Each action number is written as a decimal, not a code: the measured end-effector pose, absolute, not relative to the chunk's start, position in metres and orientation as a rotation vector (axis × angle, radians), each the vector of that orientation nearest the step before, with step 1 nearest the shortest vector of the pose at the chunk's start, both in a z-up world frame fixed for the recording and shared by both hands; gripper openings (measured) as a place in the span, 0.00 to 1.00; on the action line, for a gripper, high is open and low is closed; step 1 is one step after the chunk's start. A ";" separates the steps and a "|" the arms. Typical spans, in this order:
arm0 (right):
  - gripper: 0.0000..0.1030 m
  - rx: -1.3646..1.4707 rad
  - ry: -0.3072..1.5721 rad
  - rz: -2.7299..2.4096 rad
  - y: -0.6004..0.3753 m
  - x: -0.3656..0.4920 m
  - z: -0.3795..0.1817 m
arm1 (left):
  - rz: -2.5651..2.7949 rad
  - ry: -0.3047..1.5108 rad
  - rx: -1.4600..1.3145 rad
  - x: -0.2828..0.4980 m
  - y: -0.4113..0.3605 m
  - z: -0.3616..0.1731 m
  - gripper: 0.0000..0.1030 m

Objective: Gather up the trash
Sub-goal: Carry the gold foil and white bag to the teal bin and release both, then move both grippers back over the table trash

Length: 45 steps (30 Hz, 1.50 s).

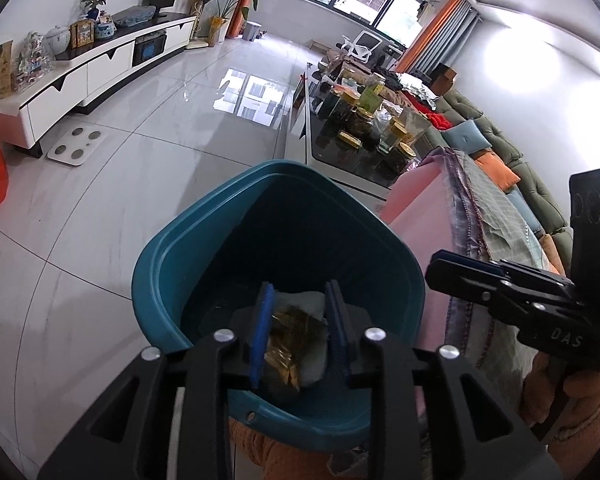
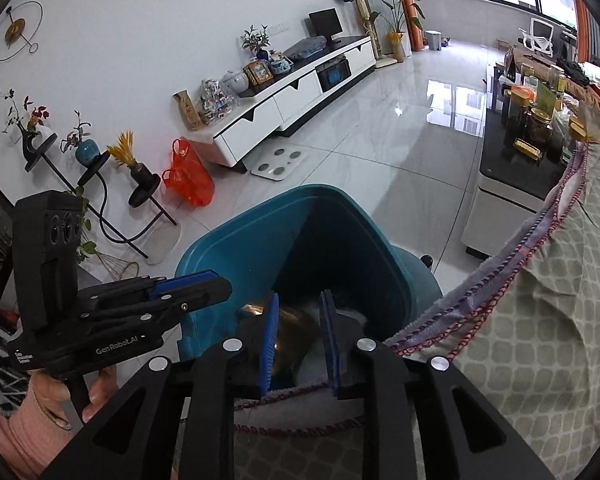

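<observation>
Directly over the teal bin (image 1: 204, 248), both grippers point down into its mouth: the left gripper (image 1: 298, 334) has its blue pads parted, and a crumpled gold wrapper (image 1: 290, 350) shows in the gap between them, lying on white paper at the bin's bottom, with nothing pressed by the pads. At about three o'clock of it in the left wrist view hangs the right gripper (image 2: 298, 344), its jaws likewise released and empty, the same gold trash seen below between them. Behind the bin, toward one o'clock, a glass coffee table (image 1: 340, 160) carries jars, while a patterned blanket (image 2: 540, 300) lies just beside the bin's right rim.
</observation>
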State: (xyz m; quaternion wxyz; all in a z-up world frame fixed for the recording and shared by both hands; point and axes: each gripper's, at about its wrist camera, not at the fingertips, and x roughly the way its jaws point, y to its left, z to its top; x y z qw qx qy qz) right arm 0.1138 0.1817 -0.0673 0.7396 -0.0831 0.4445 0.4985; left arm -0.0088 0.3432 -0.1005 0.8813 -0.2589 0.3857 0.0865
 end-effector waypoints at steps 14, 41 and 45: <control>0.43 -0.066 0.822 1.082 0.097 0.096 -0.034 | 0.086 0.643 -0.434 -0.024 0.301 -0.053 0.57; 0.53 0.185 0.618 0.540 -0.194 0.053 -0.014 | -0.547 0.650 -0.329 0.039 0.068 -0.038 0.90; 0.54 0.216 0.597 0.480 -0.223 0.049 -0.014 | -0.599 0.679 -0.335 0.050 0.045 -0.041 0.90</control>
